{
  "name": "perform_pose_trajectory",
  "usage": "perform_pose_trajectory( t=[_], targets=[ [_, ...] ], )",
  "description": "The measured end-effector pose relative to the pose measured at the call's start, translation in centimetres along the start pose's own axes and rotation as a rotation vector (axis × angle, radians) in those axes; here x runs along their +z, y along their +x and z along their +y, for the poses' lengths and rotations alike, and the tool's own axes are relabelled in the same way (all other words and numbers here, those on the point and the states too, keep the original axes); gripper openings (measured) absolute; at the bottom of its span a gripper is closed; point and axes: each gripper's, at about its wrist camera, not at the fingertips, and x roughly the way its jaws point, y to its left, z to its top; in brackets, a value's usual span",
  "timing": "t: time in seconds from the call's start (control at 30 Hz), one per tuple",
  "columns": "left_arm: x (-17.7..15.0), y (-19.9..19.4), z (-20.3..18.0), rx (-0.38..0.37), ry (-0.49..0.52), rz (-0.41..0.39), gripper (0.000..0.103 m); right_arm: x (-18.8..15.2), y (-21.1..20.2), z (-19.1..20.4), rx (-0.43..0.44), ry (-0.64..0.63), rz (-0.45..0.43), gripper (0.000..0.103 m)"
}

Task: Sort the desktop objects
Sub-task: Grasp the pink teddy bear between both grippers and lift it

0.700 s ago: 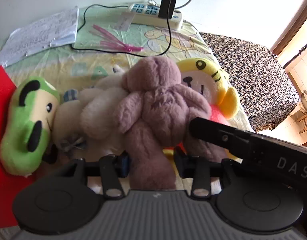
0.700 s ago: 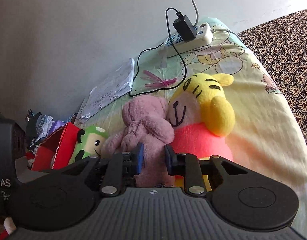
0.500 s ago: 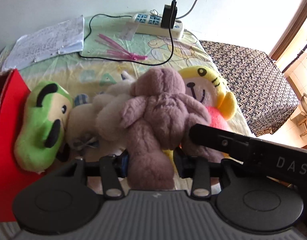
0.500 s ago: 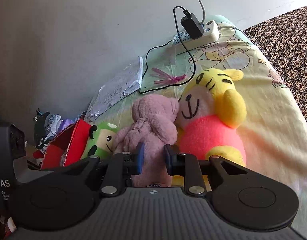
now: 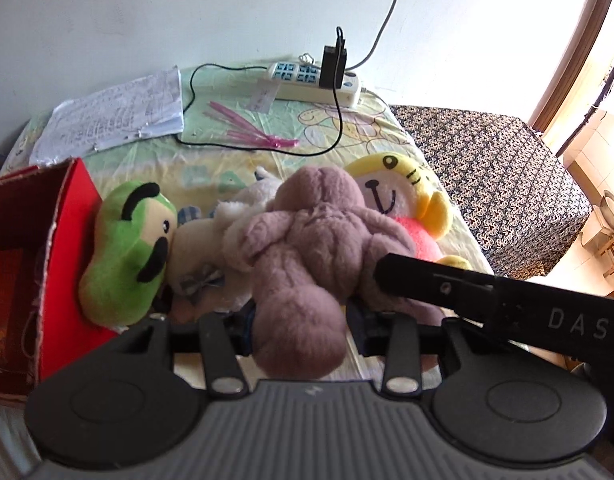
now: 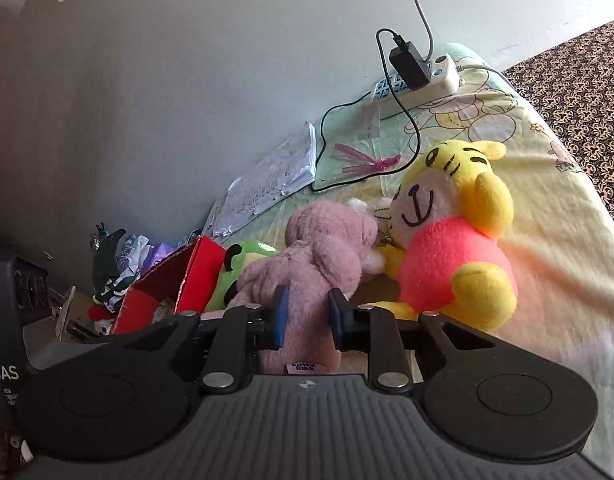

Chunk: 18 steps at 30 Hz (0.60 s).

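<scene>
Daylight pours in from the right of the left gripper (image 5: 299, 328), blowing out the doorway (image 5: 595, 92) and the wall (image 5: 447, 40) beside it to near white. The yellow plush (image 5: 403, 188) ahead of the tool is sharp, while the mauve plush (image 5: 307, 248) nearest the lens goes soft at its lower leg. Both fisheye views bend straight lines toward the rim, and the corners fall to black. In the right wrist view the wall (image 6: 167, 80) to the left of the right gripper (image 6: 305, 316) sits in dull grey shade, and a warm pink cast spills on the sheet (image 6: 555, 264) to its right.
</scene>
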Motion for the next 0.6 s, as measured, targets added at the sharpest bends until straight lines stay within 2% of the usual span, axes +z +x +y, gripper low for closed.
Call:
perform_pose_trajectory(
  t=[0.33,0.6],
  targets=[
    [0.1,-3.5,1.7,-0.018,-0.005,-0.081,0.038,-0.1,-0.9,2.8,0.031,-0.032,-0.074,0.024],
    [0.8,-7.3,5.4,-0.038,0.009,-0.169,0.038,-0.1,-0.7,7.7,0.051,-0.079,-0.164,0.024]
  ],
)
